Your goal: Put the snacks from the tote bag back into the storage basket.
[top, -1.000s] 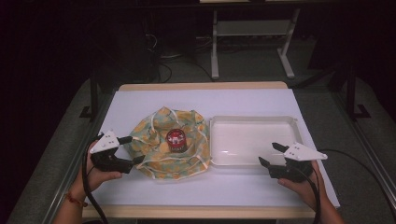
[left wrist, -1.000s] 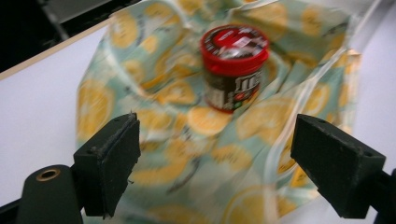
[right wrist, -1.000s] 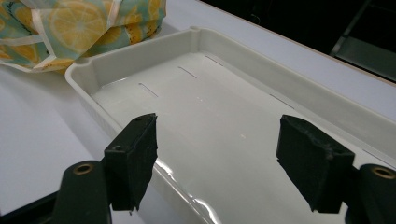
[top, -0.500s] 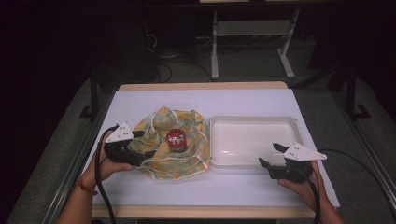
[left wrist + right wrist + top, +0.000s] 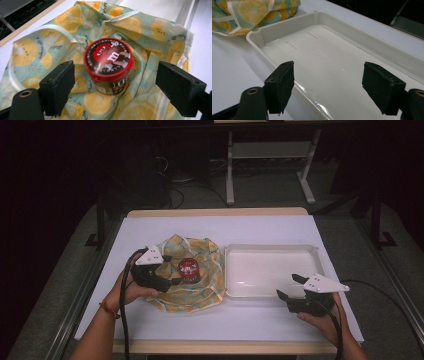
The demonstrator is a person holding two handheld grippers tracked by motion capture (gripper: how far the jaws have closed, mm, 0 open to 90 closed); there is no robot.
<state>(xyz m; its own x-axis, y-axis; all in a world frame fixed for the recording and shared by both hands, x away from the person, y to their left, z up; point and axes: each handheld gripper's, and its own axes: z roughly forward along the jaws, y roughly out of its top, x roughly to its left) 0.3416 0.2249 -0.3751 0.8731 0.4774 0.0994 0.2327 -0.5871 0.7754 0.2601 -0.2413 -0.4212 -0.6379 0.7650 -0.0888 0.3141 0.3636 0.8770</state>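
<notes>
White table (image 5: 165, 320) in a dark room, lemon-print cloth (image 5: 200, 292) touching an empty tray (image 5: 272, 249).

Red-lidded candy tub (image 5: 108, 65) sits upright on the cloth, right between the left gripper's (image 5: 123, 87) wide-apart jaws, not touching them. Right gripper (image 5: 335, 85) hangs released at the tray's near edge, holding nothing.

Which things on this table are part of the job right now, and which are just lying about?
In play, judging by the left hand-held gripper's approach:
- candy tub
- lemon-print cloth under it
- possibly the white tray, right hand-held gripper beside it

Lying about:
- metal stand behind the table
- floor cables
</notes>
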